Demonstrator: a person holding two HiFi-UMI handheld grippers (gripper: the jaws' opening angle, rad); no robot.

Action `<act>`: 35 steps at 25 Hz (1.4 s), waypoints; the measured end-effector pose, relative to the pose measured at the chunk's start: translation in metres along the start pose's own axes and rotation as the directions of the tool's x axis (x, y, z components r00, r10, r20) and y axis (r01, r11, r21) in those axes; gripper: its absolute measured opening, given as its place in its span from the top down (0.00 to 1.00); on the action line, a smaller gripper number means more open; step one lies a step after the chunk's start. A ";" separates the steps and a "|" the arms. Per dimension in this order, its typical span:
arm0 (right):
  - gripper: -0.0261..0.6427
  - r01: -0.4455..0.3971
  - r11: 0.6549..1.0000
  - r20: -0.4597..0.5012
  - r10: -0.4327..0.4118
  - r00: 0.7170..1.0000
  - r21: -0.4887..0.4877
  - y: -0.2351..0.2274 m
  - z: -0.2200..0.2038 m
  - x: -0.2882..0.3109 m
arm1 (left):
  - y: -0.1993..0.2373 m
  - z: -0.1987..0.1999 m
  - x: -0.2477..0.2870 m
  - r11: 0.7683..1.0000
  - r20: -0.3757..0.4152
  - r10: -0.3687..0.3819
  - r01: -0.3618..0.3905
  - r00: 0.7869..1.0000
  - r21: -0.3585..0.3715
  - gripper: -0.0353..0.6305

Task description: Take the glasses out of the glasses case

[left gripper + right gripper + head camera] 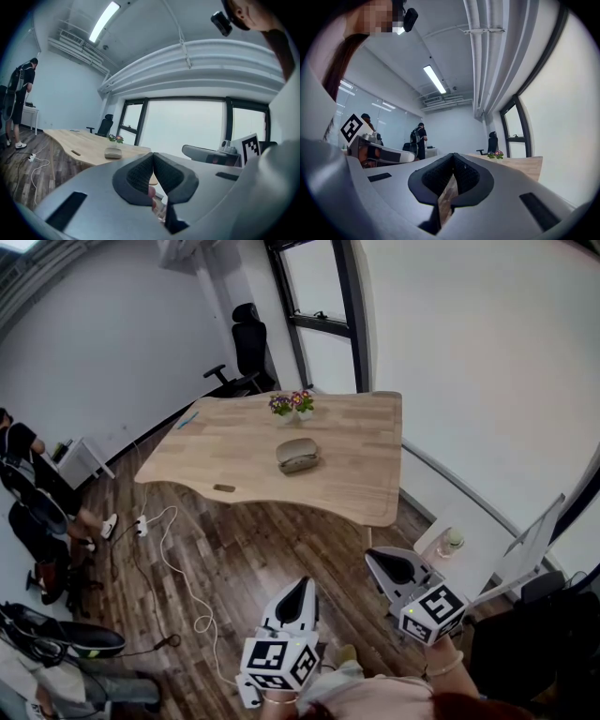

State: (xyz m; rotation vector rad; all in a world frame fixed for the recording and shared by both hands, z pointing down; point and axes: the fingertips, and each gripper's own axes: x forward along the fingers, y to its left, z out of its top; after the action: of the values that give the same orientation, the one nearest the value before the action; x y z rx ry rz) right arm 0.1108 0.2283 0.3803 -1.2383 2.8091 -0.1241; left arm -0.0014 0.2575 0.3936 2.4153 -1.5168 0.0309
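We hold both grippers low at the bottom centre of the head view, well apart from the work, tips pointing up the frame toward the table (234,451). The left gripper (301,583) sits just left of centre and the right gripper (375,559) to its right and a little higher. Each gripper's own view shows its dark padded jaws pressed together with nothing between them (left gripper (153,157), right gripper (453,157)).

Dark plank floor (253,549) lies between the grippers and the table, with a white cable (178,568) looping across it at left. A black office chair (247,348) stands beyond the table.

The glasses case (298,455) lies mid-table, just below a small pot of flowers (292,405). It is a rounded grey-beige shell with a dark seam.
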 end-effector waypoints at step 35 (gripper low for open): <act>0.96 0.066 0.996 -0.028 -0.068 0.997 -0.057 -0.030 0.003 0.117 | 0.099 0.035 0.069 0.998 0.004 -0.064 0.064 0.998 -0.009 0.95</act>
State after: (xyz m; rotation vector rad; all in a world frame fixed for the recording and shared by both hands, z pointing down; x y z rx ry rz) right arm 0.0546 0.1210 0.3764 -1.3542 2.8155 -0.0689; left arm -0.0628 0.1479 0.3942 2.4563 -1.4375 0.0070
